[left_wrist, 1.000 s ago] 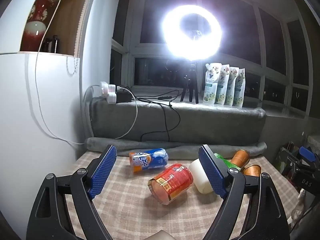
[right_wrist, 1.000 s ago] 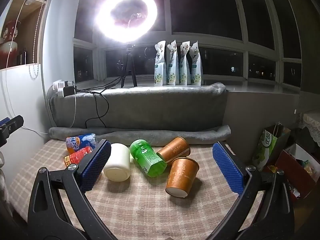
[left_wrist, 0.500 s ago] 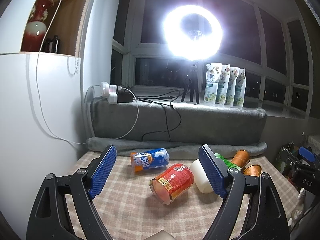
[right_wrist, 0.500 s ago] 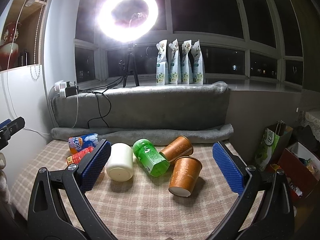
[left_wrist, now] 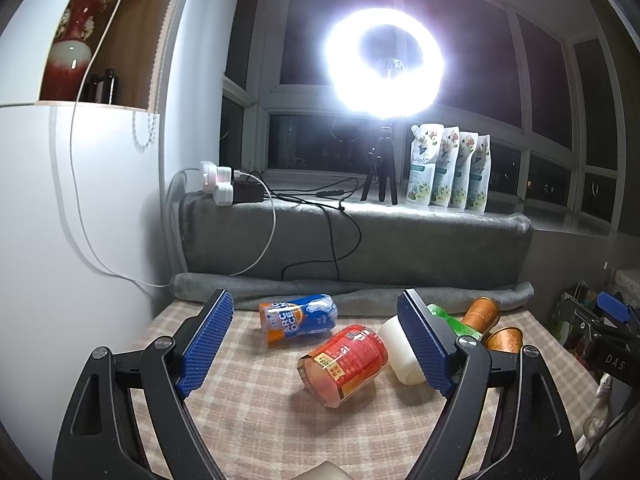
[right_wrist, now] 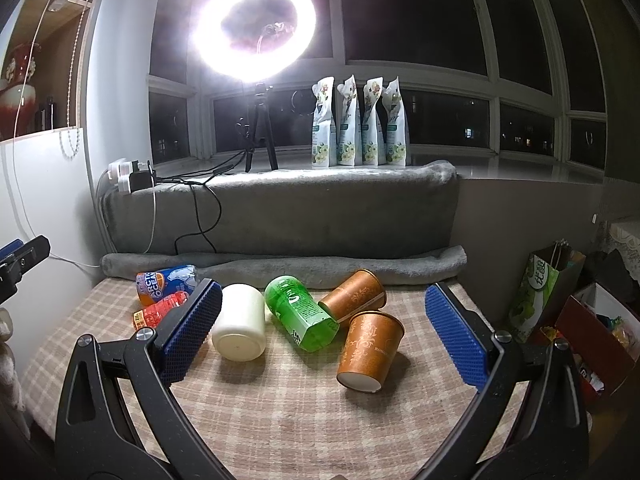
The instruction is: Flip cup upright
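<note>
Right wrist view: the right claw gapes wide, gripping nothing, poised level above the checkered tabletop, with the brown cup lying on its side between its fingers. Left claw is equally wide and empty, facing the red cup. No cup stands upright yet; all flipping remains.

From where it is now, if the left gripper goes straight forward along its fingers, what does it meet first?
Probably the red cup, lying on its side on the checked cloth, roughly centred between the open jaws of the left gripper. The blue can lies farther back. Depth is uncertain.
</note>
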A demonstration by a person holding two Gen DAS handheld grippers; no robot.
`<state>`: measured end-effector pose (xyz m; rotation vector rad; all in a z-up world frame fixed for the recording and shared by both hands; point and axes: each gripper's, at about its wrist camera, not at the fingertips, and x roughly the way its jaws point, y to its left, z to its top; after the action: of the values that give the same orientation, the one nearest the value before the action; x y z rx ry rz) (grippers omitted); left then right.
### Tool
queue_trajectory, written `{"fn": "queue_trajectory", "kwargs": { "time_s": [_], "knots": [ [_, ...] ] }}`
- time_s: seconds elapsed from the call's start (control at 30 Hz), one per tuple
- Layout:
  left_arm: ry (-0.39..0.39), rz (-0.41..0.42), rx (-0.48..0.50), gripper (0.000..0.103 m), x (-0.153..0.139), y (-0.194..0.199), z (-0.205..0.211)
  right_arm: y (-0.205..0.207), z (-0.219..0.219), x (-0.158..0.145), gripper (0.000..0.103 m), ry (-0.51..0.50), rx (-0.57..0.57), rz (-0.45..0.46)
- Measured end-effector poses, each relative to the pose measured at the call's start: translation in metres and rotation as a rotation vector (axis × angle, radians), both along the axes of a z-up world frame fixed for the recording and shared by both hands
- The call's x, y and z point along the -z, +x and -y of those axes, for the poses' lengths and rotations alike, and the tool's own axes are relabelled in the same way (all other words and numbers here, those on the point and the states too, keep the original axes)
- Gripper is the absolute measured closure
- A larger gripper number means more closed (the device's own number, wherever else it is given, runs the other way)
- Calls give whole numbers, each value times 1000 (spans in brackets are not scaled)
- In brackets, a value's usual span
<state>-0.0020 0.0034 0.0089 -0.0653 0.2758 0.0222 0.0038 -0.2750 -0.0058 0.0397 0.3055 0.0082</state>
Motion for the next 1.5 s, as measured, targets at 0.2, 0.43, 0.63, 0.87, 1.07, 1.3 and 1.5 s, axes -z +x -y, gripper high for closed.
{"fn": "queue_trajectory", "kwargs": {
  "time_s": [0.2, 0.43, 0.63, 0.87, 1.07, 1.3, 1.5],
  "knots": [
    [-1, -2, 2, 19, 0, 1, -1, 1, -1, 0, 0, 0, 0, -5],
    [-1, -3, 2, 19, -1, 2, -1, 2, -1, 1, 0, 0, -1, -7],
    [-1, -6, 3, 19, 0, 2, -1, 2, -1, 1, 0, 2, -1, -8],
    [-1, -7, 2, 19, 0, 3, -1, 3, -1, 1, 0, 1, -2, -10],
    [-2, -7, 3, 19, 0, 2, -2, 4, -1, 2, 0, 3, -2, -11],
    [0, -11, 4, 19, 2, 3, 0, 6, 0, 10, 0, 5, -1, -25],
    [3, -24, 12, 19, 5, 9, 1, 8, 2, 12, 0, 11, -3, -48]
  ]
}}
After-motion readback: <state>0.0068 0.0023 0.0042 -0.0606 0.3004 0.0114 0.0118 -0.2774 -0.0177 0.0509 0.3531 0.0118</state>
